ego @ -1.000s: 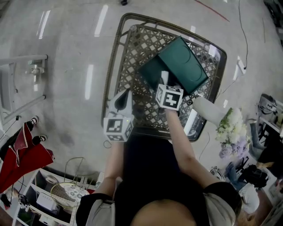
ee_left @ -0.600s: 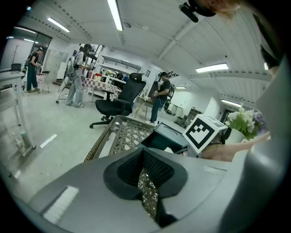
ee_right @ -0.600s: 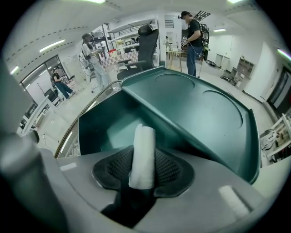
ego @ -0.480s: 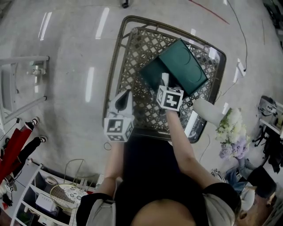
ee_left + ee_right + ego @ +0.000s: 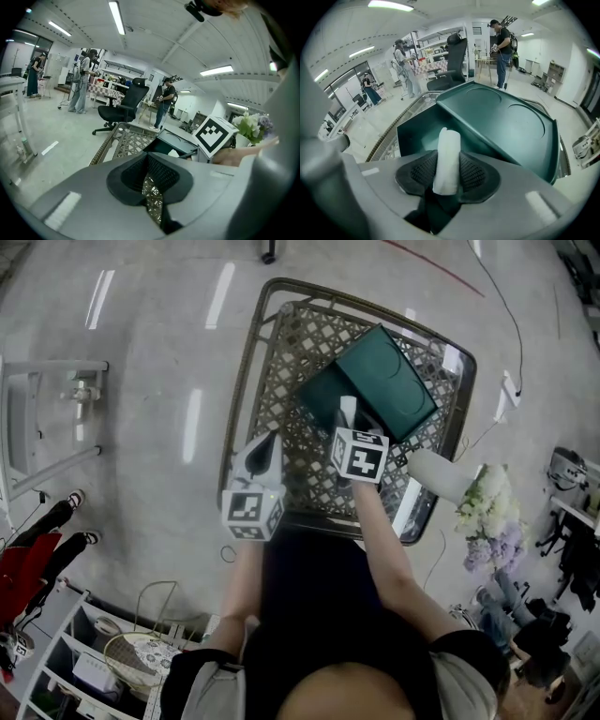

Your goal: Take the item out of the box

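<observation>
The right gripper [image 5: 447, 165] has its jaws closed on a white roll [image 5: 447, 157]. The ribbed pads press on it from both sides, held apart only by its width. The roll stands lengthwise between the jaws, and its far end sticks out past their tips.

Just beyond and below those tips lies the dark green box [image 5: 412, 133], open, so the roll's end shows against its inside. Whether the end touches the box's floor cannot be told. The box's lid [image 5: 506, 119] leans back to the right of the jaws, with two round shapes pressed into it. No print on it can be read.

In the head view the box sits on the lattice top of the brown-rimmed desk [image 5: 246, 362], ahead of both grippers. The left gripper [image 5: 272, 439] is well to the left of the box, near the desk's near edge. Its jaws come together at the tips, with nothing held. Lattice shows through the slit behind them.

Each gripper bears a cube [image 5: 361, 454] with black-and-white square markers. A bunch of pale flowers [image 5: 487, 512] stands off to the right of the desk.
</observation>
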`<move>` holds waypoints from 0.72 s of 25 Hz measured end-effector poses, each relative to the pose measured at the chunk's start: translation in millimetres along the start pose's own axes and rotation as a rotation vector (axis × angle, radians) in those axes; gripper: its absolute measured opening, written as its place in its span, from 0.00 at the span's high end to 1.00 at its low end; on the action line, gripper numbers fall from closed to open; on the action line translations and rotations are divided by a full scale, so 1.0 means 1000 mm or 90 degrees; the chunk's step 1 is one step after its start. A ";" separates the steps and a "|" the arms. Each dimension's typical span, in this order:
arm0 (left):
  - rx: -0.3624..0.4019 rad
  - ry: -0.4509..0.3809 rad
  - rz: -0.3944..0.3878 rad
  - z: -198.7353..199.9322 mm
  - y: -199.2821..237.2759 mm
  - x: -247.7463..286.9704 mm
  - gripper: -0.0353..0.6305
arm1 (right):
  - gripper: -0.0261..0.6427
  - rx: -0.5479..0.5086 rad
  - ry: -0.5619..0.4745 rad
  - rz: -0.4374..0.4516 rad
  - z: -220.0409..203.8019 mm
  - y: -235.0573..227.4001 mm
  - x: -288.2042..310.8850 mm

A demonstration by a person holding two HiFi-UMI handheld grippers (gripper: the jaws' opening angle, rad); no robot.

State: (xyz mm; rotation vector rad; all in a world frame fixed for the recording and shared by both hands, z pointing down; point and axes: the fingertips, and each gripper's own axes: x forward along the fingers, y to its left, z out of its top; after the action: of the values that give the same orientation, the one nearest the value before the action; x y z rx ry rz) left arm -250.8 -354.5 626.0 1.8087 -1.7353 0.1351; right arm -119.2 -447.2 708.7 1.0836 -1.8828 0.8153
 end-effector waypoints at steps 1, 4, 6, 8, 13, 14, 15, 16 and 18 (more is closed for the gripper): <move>0.002 -0.001 -0.001 0.001 -0.001 -0.001 0.93 | 0.75 -0.005 -0.005 0.001 0.001 0.001 -0.003; 0.006 -0.008 -0.004 0.003 -0.006 -0.003 0.93 | 0.75 -0.012 -0.017 0.007 0.002 0.004 -0.012; 0.008 -0.012 -0.005 0.005 -0.009 -0.006 0.93 | 0.75 -0.014 -0.024 0.011 0.003 0.005 -0.017; 0.011 -0.015 -0.007 0.006 -0.013 -0.009 0.93 | 0.75 -0.015 -0.029 0.013 0.002 0.005 -0.022; 0.020 -0.021 -0.008 0.007 -0.020 -0.015 0.93 | 0.75 -0.018 -0.040 0.023 0.000 0.007 -0.034; 0.022 -0.023 -0.007 0.007 -0.021 -0.017 0.93 | 0.75 -0.019 -0.042 0.025 0.000 0.007 -0.035; 0.024 -0.025 -0.007 0.008 -0.023 -0.018 0.93 | 0.75 -0.021 -0.043 0.028 -0.001 0.007 -0.038; 0.026 -0.026 -0.006 0.009 -0.024 -0.020 0.93 | 0.75 -0.022 -0.045 0.030 -0.001 0.008 -0.040; 0.030 -0.031 -0.007 0.011 -0.028 -0.024 0.93 | 0.75 -0.024 -0.050 0.033 -0.003 0.009 -0.046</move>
State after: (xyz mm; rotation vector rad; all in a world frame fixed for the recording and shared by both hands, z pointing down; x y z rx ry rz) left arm -231.9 -340.8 595.7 1.8690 -1.7695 0.1300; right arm -111.4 -423.5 668.6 1.0611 -1.9913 0.7740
